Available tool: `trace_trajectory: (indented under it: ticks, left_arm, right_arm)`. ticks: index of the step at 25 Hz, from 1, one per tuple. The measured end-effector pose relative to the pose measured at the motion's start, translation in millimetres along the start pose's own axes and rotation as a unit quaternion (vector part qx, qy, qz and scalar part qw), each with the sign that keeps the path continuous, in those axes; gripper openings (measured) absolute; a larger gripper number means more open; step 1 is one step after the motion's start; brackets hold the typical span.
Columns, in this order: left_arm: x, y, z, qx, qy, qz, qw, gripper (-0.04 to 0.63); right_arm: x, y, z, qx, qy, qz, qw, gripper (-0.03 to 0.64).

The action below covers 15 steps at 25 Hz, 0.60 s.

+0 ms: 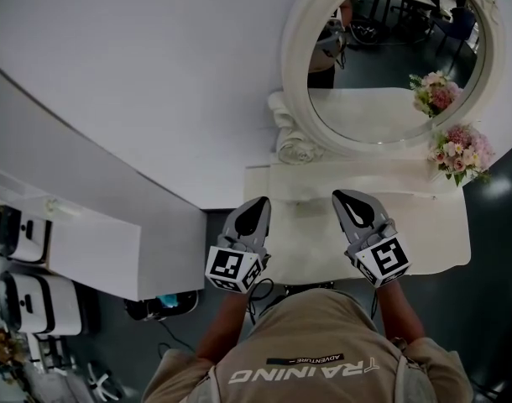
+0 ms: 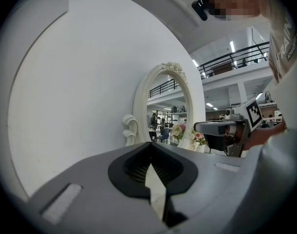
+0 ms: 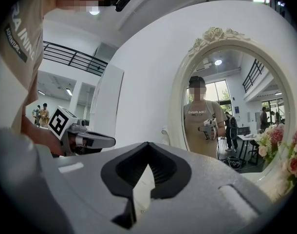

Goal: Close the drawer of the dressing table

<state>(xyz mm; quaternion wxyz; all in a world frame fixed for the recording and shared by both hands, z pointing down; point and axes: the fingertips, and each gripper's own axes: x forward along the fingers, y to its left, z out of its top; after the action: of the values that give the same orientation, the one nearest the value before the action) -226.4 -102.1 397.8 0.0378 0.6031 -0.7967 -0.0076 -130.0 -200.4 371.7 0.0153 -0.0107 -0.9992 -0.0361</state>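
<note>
The person is holding both tools side by side over the near part of the dressing table (image 1: 424, 233) top, touching nothing. The left gripper (image 1: 258, 208) is showing its jaws pressed together at the tips with nothing between them, and the right gripper (image 1: 348, 204) is showing the same. The dressing table is standing against the white wall (image 1: 155, 74), with its oval mirror (image 1: 294, 57) at the far side and flowers (image 1: 460, 151) at the far right. The drawer is lying out of sight, behind the grippers and the person's torso (image 1: 315, 351).
</note>
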Motion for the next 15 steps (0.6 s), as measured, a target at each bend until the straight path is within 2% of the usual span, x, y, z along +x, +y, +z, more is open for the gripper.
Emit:
trace_trajectory:
  ticks: [15]
  left_arm:
    - [2.9, -3.3, -2.2, -0.003, -0.001, -0.003, 1.0, 0.018]
  right_arm:
    - [-3.3, -2.8, 0.9, -0.004, -0.002, -0.004, 1.0, 0.002]
